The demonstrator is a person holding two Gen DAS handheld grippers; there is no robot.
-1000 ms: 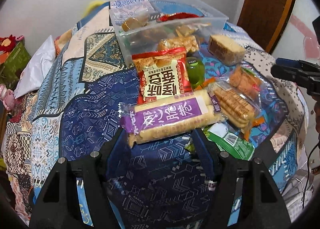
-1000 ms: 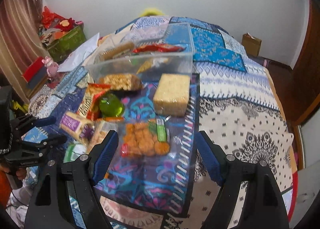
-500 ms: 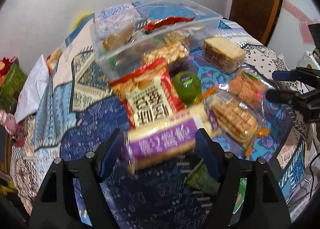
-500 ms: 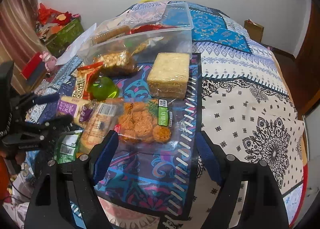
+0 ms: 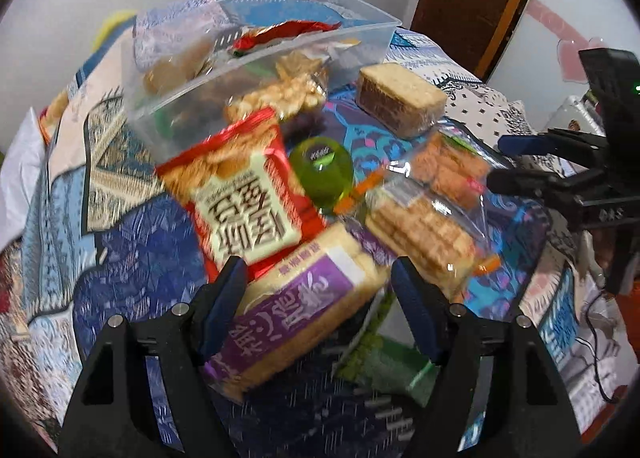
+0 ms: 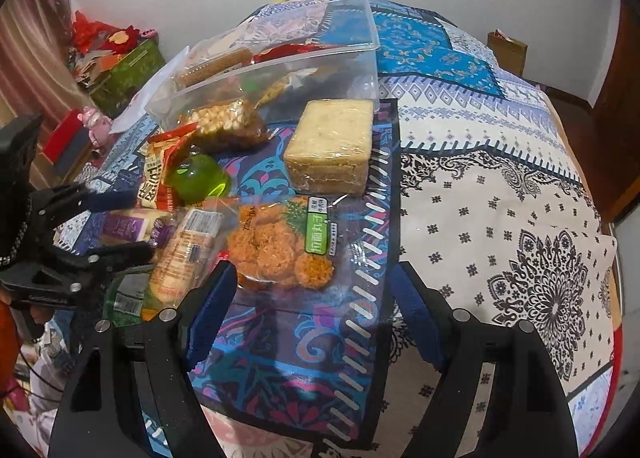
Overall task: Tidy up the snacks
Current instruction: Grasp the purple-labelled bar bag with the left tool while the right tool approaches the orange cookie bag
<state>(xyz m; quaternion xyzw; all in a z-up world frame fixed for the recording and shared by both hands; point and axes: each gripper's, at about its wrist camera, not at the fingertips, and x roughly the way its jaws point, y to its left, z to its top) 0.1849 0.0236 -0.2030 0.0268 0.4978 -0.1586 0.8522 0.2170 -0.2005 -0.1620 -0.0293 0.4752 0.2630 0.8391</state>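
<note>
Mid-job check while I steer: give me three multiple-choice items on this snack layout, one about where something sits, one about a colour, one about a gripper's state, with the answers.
1. Where does the purple-labelled biscuit pack lie?
A. Inside the clear plastic bin
B. Between the fingers of the left gripper
C. On the floor

2. What colour is the round jelly cup beside the red snack bag?
A. Green
B. Pink
C. White

3. How does the right gripper stand?
A. Shut on the cake block
B. Shut on the bin's rim
C. Open, holding nothing

Answers:
1 B: in the left wrist view both blue pads flank the pack, though contact is not clear.
2 A: it shows translucent green in both views.
3 C: its fingers stand wide apart over the bedspread, short of the bag of orange noodle balls.
</note>
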